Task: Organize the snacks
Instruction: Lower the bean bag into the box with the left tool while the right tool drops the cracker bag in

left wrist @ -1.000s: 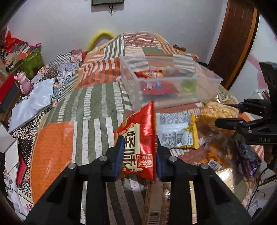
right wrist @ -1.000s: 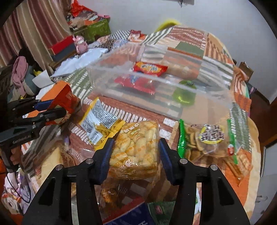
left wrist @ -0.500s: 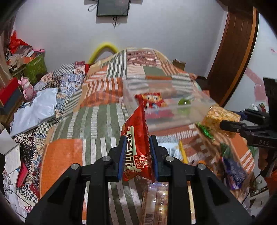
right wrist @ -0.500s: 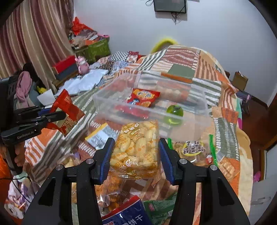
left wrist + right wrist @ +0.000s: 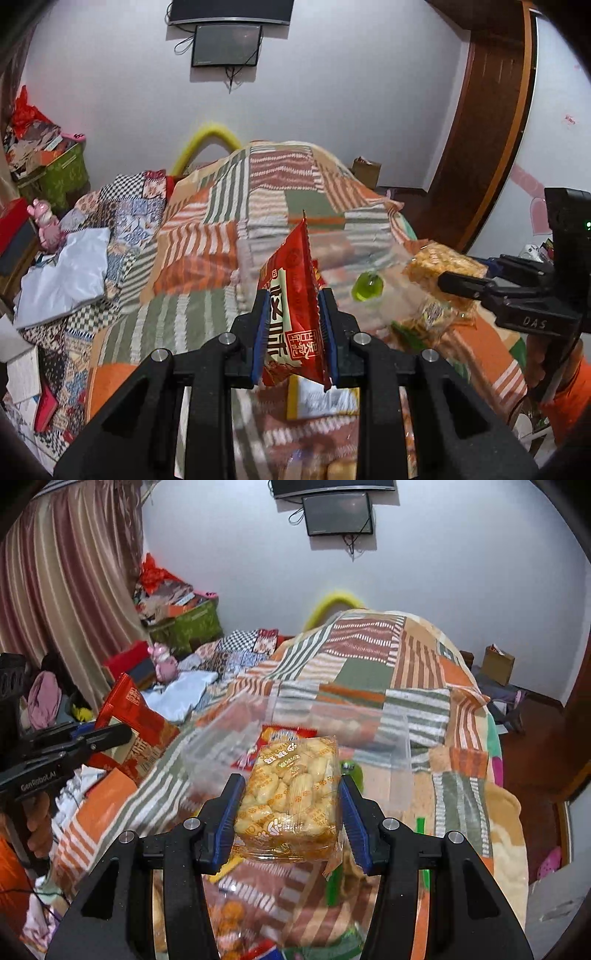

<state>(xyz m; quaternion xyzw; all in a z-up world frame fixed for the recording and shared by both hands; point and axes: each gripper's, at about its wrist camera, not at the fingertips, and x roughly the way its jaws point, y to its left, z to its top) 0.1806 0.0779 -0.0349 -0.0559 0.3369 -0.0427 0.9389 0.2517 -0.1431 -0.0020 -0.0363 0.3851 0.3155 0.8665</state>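
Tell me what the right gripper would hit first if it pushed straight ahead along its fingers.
Probably the near wall of the clear plastic bin, right behind the yellow puffed-snack pack clamped in the right gripper. Depth is uncertain; the bin is blurred.

Snack bag (image 5: 291,295): red, white panel. Puffed-snack pack (image 5: 291,797): clear, golden-yellow. Bedspread (image 5: 369,672): orange, green, white striped patchwork. Tool pads (image 5: 227,821): blue.

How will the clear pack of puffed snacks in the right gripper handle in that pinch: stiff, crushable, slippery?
The clear pack of puffed snacks probably holds its blocky shape: its sides look straight between the right gripper pads. It is likely light for its bulk, being full of airy pieces. The pieces look brittle, so a harder squeeze may crush them. The glossy film could slip.
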